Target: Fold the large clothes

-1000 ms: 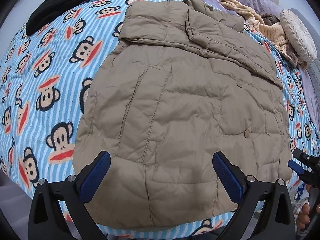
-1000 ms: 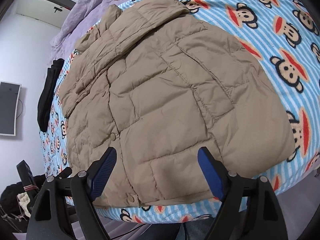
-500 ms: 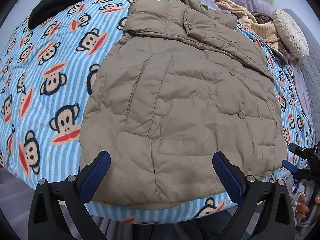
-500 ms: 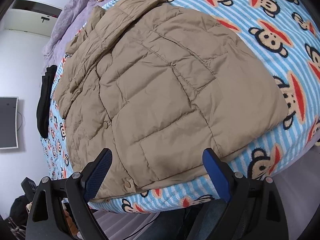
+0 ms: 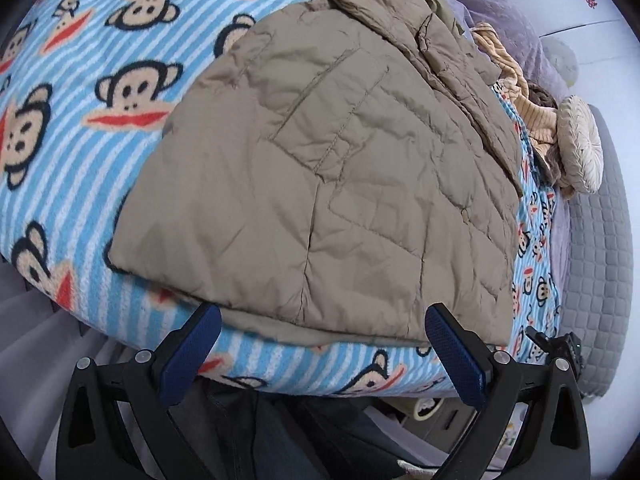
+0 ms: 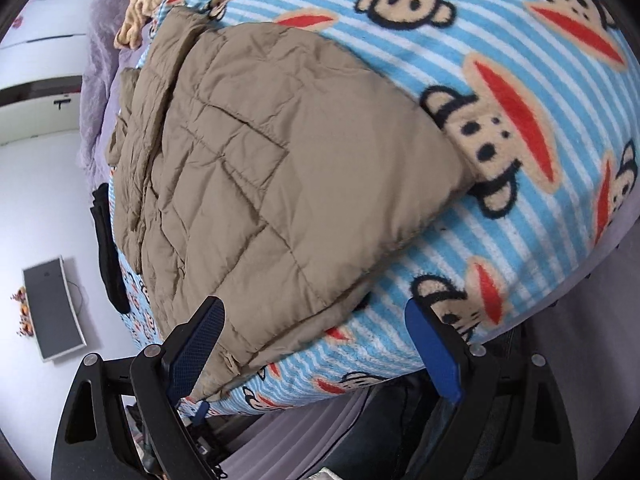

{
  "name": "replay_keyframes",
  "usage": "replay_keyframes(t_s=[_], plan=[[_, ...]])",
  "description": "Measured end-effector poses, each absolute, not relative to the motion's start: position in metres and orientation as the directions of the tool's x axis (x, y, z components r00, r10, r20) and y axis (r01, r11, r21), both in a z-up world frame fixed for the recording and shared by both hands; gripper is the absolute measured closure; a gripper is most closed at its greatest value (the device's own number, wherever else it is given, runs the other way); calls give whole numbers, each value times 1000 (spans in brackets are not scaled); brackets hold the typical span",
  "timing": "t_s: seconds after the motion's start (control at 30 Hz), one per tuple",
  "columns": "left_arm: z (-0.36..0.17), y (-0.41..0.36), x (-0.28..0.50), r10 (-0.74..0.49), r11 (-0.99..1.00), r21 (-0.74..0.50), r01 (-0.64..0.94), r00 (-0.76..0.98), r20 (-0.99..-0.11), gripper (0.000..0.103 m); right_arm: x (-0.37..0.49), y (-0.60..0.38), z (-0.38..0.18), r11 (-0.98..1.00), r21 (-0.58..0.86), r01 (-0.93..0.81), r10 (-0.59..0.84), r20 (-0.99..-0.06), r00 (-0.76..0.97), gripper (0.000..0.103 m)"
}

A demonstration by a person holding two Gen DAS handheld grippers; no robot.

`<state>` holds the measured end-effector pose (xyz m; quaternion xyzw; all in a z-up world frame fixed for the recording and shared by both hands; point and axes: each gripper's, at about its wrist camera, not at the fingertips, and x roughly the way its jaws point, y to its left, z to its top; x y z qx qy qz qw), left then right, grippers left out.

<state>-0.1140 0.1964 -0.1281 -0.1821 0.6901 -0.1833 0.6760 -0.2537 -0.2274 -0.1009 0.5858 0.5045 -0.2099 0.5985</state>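
The left gripper [image 5: 322, 354] is hanging just off the near edge of the bed, its blue-padded fingers [image 5: 191, 354] spread wide with nothing between them. The hem of the tan quilted jacket [image 5: 340, 184] is lying just beyond those fingertips, not touched by them. The right gripper [image 6: 316, 350] is likewise standing wide open and gripping nothing; its left finger [image 6: 196, 348] is sitting right against the jacket's [image 6: 256, 184] near corner, though whether it is actually touching the cloth cannot be told, while the other finger is showing over bare blanket.

The jacket is lying flat on the monkey-print blanket [image 5: 80, 128], its hem running along the blanket's near edge and its collar end pointing away toward the far side of the bed. One upper part is lying folded across its top. Beyond the jacket's collar a yellowish knit garment [image 5: 528, 108] is lying bunched, with a round pleated cushion [image 5: 580, 144] just beside it and a purple cover [image 5: 492, 8] farther back. In the right wrist view a dark garment [image 6: 106, 248] is hanging at the blanket's edge past the jacket, and a flat monitor [image 6: 52, 308] is showing well beyond the bed.
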Motion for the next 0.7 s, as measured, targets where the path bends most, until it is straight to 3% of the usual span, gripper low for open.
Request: replay_keyframes(t_s=[0.13,0.53,0.6,0.63,0.67,0.7], plan=[[-153,195,-120,-517,856,-514,-60,-86,-852,1,-261,-232,-121,150,513,845,366,-823,435,10],[-175,158,-92,-545,837,-540,-90,-44,-837,3,-230,-229,-150,74,576,814,398,-766,506,9],[-172,156,-87,-529,847,-525,-77,-33,-848,30,-230,-229,-149,49,579,814,391,-761,517,14],[-171,154,-84,-525,850,-523,-65,-41,-850,50,-230,-229,-149,37,580,813,389,-758,523,28],[-171,155,-82,-536,844,-534,-60,-48,-843,71,-230,-229,-148,29,576,817,387,-760,523,51],[-170,157,-79,-548,837,-545,-56,-53,-835,77,-231,-230,-147,28,570,821,386,-764,517,63]])
